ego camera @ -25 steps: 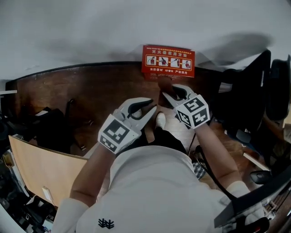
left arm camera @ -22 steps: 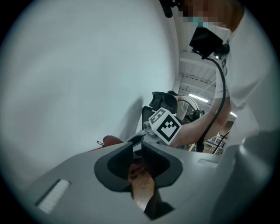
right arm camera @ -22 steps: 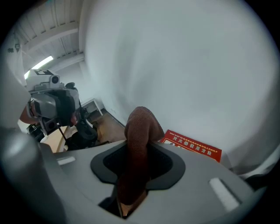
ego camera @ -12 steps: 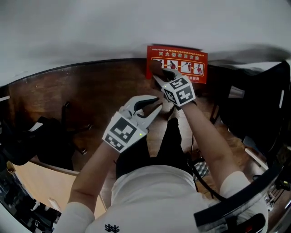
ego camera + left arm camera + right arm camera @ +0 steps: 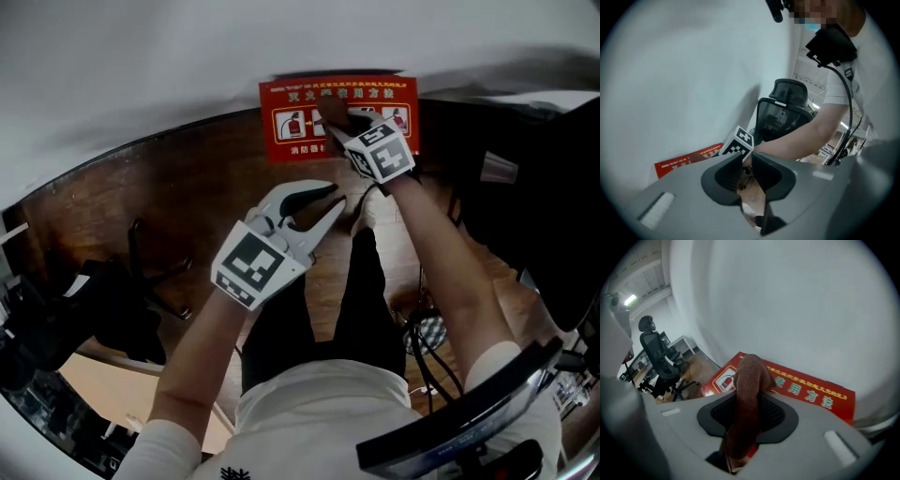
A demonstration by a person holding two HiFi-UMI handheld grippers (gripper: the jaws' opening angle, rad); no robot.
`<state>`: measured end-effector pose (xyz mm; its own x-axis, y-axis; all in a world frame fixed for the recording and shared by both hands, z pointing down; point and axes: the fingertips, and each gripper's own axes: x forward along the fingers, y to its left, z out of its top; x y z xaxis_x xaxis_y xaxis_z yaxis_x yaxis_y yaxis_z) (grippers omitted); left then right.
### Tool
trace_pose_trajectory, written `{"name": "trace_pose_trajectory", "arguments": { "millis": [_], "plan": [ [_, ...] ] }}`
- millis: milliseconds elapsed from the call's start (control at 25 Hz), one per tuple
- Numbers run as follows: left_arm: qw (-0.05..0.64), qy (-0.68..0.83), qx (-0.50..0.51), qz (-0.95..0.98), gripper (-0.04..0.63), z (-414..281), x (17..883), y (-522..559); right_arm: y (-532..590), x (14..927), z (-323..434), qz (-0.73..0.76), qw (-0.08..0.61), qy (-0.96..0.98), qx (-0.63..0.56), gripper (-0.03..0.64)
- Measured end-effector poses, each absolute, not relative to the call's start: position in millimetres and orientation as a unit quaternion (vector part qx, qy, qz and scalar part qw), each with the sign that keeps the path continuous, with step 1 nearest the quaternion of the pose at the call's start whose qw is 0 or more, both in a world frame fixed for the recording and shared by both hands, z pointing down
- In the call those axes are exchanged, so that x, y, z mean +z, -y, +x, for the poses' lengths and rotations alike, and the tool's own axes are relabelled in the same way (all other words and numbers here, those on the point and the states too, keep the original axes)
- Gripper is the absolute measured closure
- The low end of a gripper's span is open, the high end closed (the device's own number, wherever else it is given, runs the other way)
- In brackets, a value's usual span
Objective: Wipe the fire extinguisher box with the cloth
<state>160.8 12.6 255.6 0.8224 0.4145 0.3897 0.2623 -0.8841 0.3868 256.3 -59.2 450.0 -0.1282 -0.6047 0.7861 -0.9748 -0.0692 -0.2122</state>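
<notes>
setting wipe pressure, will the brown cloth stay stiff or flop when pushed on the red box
Probably floppy: the cloth bunches and folds over in the right hand-held gripper. Its woven texture should likely drag, not slide, on the fire extinguisher box.

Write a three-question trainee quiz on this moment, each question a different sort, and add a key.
1. Multiple choice: the right gripper is shut on A) a sponge, B) a brown cloth, C) nothing.
2. True or false: the left gripper holds the cloth too.
3. Fill in: the cloth's tip lies over the red ____ at the foot of the wall.

Key: 1 B. 2 False: its jaws stand apart with nothing between them. 3 fire extinguisher box.
</notes>
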Motion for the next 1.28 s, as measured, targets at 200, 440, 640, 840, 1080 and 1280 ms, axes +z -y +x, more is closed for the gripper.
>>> {"name": "trace_pose_trajectory", "arguments": {
  "millis": [200,440,640,840,1080,1280],
  "plan": [
    [0.145,-0.207,0.241,0.937,0.534,206,264,-33,15,450,317,0.635,0.222,0.620,0.403,0.503],
    [0.135,-0.239,0.241,0.931,0.534,247,272,-56,-41,451,375,0.662,0.201,0.593,0.412,0.503],
    [0.142,-0.253,0.241,0.926,0.534,270,277,-72,-70,440,402,0.660,0.140,0.611,0.414,0.503],
    [0.154,-0.274,0.239,0.919,0.534,291,295,-85,-80,460,416,0.643,0.093,0.626,0.432,0.502],
    [0.161,-0.300,0.225,0.913,0.534,315,305,-99,-80,499,428,0.631,0.047,0.631,0.448,0.503],
    [0.164,-0.317,0.231,0.905,0.534,329,330,-105,-78,545,423,0.606,0.044,0.648,0.459,0.503]
  ]
}}
